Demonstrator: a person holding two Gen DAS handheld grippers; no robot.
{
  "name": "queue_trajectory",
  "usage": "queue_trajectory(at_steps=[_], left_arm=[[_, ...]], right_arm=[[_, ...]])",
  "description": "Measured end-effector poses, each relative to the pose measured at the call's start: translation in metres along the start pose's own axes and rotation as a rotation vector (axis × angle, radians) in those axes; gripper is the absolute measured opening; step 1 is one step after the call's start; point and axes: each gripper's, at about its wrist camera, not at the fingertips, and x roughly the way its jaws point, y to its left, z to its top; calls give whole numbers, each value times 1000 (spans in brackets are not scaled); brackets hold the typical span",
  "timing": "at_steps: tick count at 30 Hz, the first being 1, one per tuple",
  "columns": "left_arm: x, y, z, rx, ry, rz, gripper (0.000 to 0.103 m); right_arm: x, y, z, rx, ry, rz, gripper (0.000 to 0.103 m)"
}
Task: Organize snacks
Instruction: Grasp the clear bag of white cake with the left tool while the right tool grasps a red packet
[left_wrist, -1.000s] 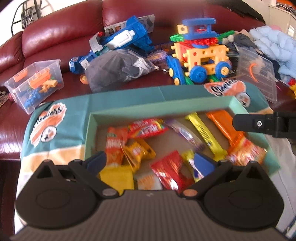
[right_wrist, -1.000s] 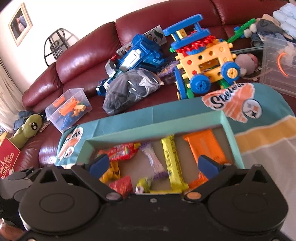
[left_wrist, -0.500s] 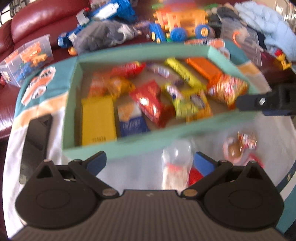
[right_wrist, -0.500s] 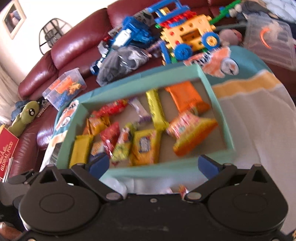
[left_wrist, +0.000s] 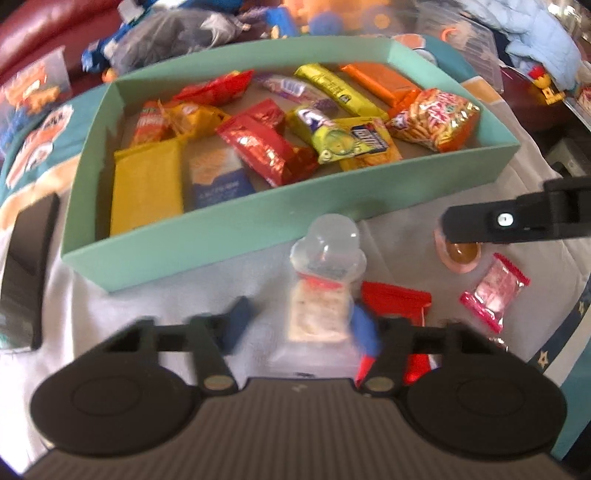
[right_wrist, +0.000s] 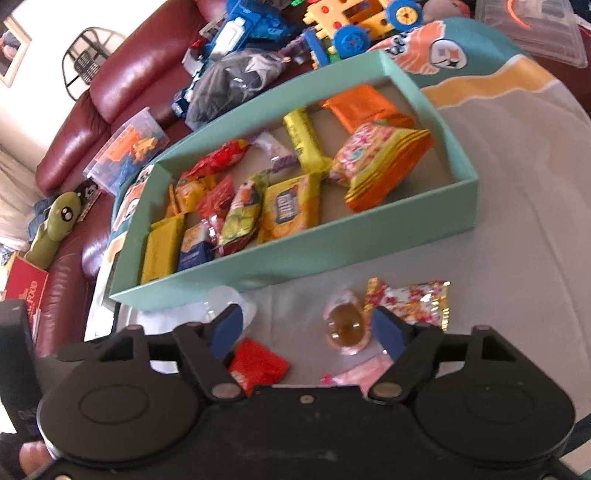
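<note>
Both grippers dropped from over the teal cardboard box (left_wrist: 258, 218), mostly filled, toward four leftover snacks at lower frame: left gripper (left_wrist: 299, 325) apart around the clear plastic snack tub (left_wrist: 321, 295), right gripper (right_wrist: 308, 328) apart over the pink jelly cup (right_wrist: 345, 326).

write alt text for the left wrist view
The open left tool straddles a clear snack tub lying on the grey cloth, just outside a teal box filled with bright snack packets. A red packet, a pink packet and a jelly cup lie loose to the right, below the right tool's finger.
</note>
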Motion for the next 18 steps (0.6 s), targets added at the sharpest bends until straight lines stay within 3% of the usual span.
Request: queue_trajectory(at_steps=[6, 13, 14, 16, 18], left_arm=[[-13, 13, -17, -50, 5, 10, 32], [-32, 46, -47, -153, 3, 21, 37], [-34, 49, -50, -161, 0, 24, 40], [-36, 55, -54, -183, -2, 31, 58], [-37, 61, -58, -198, -5, 40, 62]], right_arm=[[10, 19, -7, -32, 74, 48, 44], [26, 49, -25, -103, 164, 54, 44], [29, 53, -26, -110, 166, 45, 44], [32, 61, -29, -130, 165, 21, 44], [34, 68, -34, -160, 155, 1, 44]])
